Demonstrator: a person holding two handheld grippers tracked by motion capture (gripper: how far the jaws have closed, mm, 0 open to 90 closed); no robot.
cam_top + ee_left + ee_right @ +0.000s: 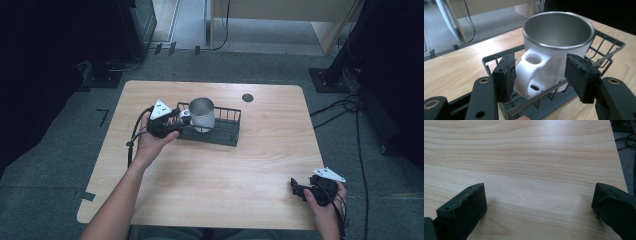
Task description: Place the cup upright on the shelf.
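While it stands upright inside the wire basket (227, 131), the mug (202, 114) has its white handle turned toward the left gripper (176, 121), and its steel-lined mouth faces up. In the left gripper view the mug (554, 47) looks white outside and brushed metal inside, and its handle, pierced by two holes, juts between the two black fingers (505, 75). One pad sits right against the handle's side, perhaps touching it, while the other pad stands beside the mug's wall with a sliver of gap visible, so the fingers are partly closed around the handle without a clear squeeze on it. The dark basket (609, 41) is low and rectangular, and the mug occupies its left end as the high view shows it, with the rest of the basket running off to the right.

The basket rests on the pale wooden counter (215, 170), toward its far half and a little left of centre. A small dark round disc (247, 97) lies on the counter beyond the basket, near the far edge.

Well apart from all this, the right gripper (299, 189) sits at the counter's near right corner in the person's hand. In the right gripper view its fingers (465, 205) stand wide apart over bare wood (536, 170), holding nothing.
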